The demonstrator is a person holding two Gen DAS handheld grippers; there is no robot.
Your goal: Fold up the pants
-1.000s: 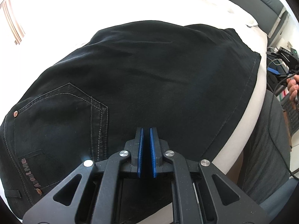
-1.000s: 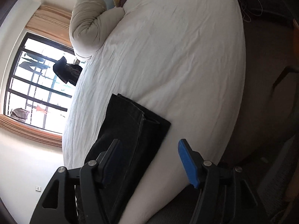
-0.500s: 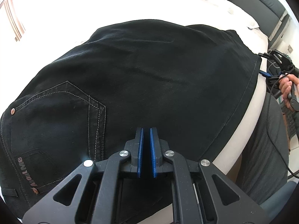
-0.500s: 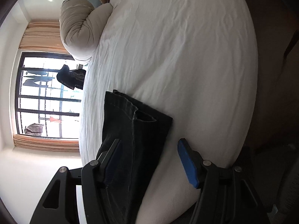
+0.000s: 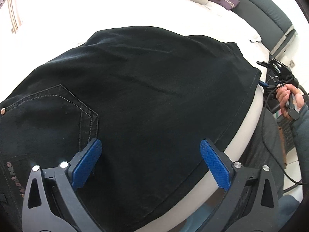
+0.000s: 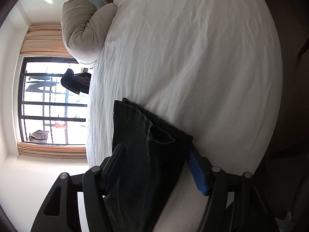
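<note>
Black pants (image 5: 154, 96) show a waistband patch (image 5: 14, 177), lettering unreadable.

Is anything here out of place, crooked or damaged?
Nothing is damaged or spilled. The black pants lie flat on the white bed. One small thing: at the leg end, the top hem gapes open a little instead of lying flat. The pants also run close along the bed's edge.

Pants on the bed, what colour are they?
Black pants, clearest in the left wrist view.

The pants (image 5: 154, 96) run off the left wrist view's left and bottom edges.
</note>
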